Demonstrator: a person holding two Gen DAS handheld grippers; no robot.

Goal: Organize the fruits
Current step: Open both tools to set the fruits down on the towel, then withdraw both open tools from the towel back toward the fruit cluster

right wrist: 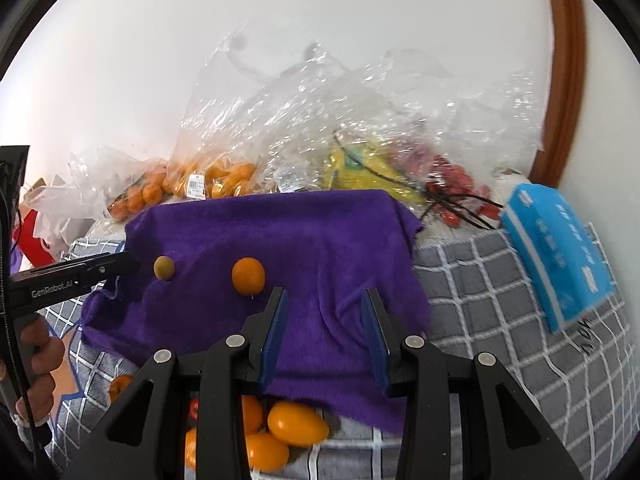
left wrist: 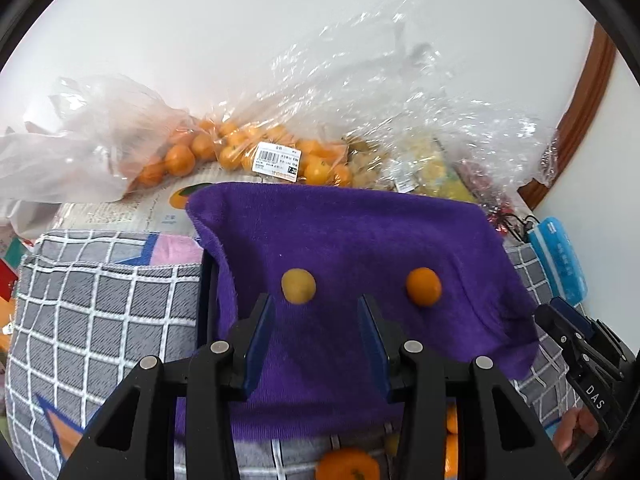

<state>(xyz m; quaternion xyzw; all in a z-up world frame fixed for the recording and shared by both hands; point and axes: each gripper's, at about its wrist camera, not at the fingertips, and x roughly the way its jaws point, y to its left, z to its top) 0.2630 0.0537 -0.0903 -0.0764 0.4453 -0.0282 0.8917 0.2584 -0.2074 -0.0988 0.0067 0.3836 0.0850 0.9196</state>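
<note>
A purple towel (left wrist: 352,240) (right wrist: 280,236) lies on a grey checked cloth. On it sit a yellowish-green small fruit (left wrist: 298,285) (right wrist: 163,267) and an orange small fruit (left wrist: 423,286) (right wrist: 248,275), apart from each other. My left gripper (left wrist: 316,308) is open and empty, just short of the yellowish fruit. My right gripper (right wrist: 324,300) is open and empty, to the right of the orange fruit. Loose orange and yellow fruits (right wrist: 296,424) lie at the towel's near edge, partly hidden by the gripper frame.
Clear plastic bags of small oranges (left wrist: 240,152) (right wrist: 216,180), yellow fruit (right wrist: 360,168) and red fruit (right wrist: 452,184) are piled along the white wall. A blue tissue pack (right wrist: 560,248) (left wrist: 560,260) lies at the right. The grey checked cloth (left wrist: 100,312) surrounds the towel.
</note>
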